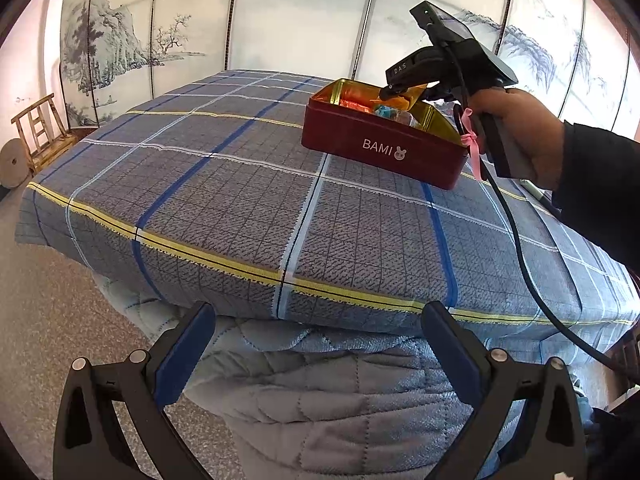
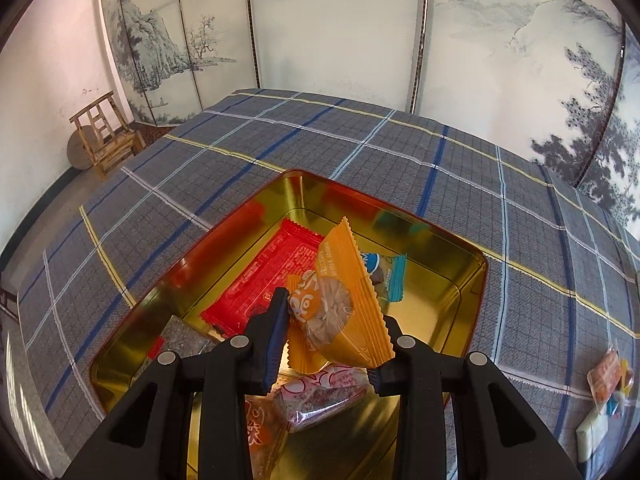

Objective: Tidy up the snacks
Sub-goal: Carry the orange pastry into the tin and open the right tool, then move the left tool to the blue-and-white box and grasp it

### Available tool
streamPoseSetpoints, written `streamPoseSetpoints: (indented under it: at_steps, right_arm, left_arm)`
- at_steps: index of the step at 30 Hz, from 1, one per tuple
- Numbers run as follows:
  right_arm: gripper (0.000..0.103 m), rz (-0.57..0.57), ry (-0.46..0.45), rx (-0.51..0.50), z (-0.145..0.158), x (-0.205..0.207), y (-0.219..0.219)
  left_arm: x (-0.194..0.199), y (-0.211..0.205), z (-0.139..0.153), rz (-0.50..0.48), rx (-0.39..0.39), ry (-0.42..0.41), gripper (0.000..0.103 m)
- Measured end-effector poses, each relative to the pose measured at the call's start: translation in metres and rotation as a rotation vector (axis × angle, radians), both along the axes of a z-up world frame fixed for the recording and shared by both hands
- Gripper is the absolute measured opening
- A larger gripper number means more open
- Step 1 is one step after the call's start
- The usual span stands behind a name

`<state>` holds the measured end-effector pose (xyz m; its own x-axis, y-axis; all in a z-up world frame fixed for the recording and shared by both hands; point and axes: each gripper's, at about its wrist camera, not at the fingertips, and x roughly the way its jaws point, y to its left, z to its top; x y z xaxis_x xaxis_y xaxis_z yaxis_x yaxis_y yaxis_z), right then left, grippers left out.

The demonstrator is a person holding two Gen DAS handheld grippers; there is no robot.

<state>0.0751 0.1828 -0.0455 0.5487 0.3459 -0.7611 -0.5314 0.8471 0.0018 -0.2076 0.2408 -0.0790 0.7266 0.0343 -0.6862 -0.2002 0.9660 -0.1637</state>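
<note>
Orange snack packet (image 2: 340, 300): crimped edges, clear window, gripped by right gripper (image 2: 332, 332) | red tin (image 1: 380, 148): gold-lined, lettered BAMI | left gripper (image 1: 320, 340): jaws released, nothing held

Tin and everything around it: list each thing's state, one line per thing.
tin: lid off, resting on the bed, holding snacks
orange snack packet: pinched between the right gripper's fingers, above the tin's inside
red packet: lying flat in the tin
right gripper: shut on the packet
left gripper: open, empty
loose snacks: on the bedspread, outside the tin
</note>
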Motion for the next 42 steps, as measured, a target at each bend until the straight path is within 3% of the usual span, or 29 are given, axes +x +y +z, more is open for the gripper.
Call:
streamPoseSetpoints:
  at_steps: [20, 23, 25, 31, 33, 34, 37, 42]
  right_arm:
    - [0.037, 0.0, 0.077, -0.026, -0.02, 0.002, -0.001]
    - [0.053, -0.005, 0.063, -0.026, -0.018, 0.002, -0.003]
    - [0.071, 0.003, 0.049, -0.013, -0.015, -0.001, -0.005]
    - [0.077, 0.03, -0.021, 0.047, 0.003, -0.014, -0.022]
    - [0.081, 0.036, -0.061, 0.098, 0.015, -0.021, -0.041]
    - [0.087, 0.032, -0.085, 0.126, 0.021, -0.024, -0.054]
    - [0.099, -0.051, -0.155, 0.182, 0.032, -0.026, -0.11]
    - [0.099, -0.299, -0.15, 0.173, 0.019, 0.0, -0.241]
  left_arm:
    - [0.002, -0.002, -0.005, -0.005, -0.016, 0.035, 0.102]
    - [0.002, -0.003, -0.004, -0.003, -0.01, 0.036, 0.102]
    - [0.003, -0.004, -0.003, -0.001, -0.005, 0.039, 0.102]
    - [0.005, -0.014, 0.002, -0.018, 0.026, 0.04, 0.102]
    - [0.005, -0.018, 0.006, -0.031, 0.043, 0.036, 0.102]
    - [0.006, -0.022, 0.007, -0.041, 0.055, 0.034, 0.102]
    - [0.01, -0.032, 0.01, -0.071, 0.083, 0.032, 0.102]
    - [0.029, -0.057, 0.021, -0.154, 0.113, 0.021, 0.102]
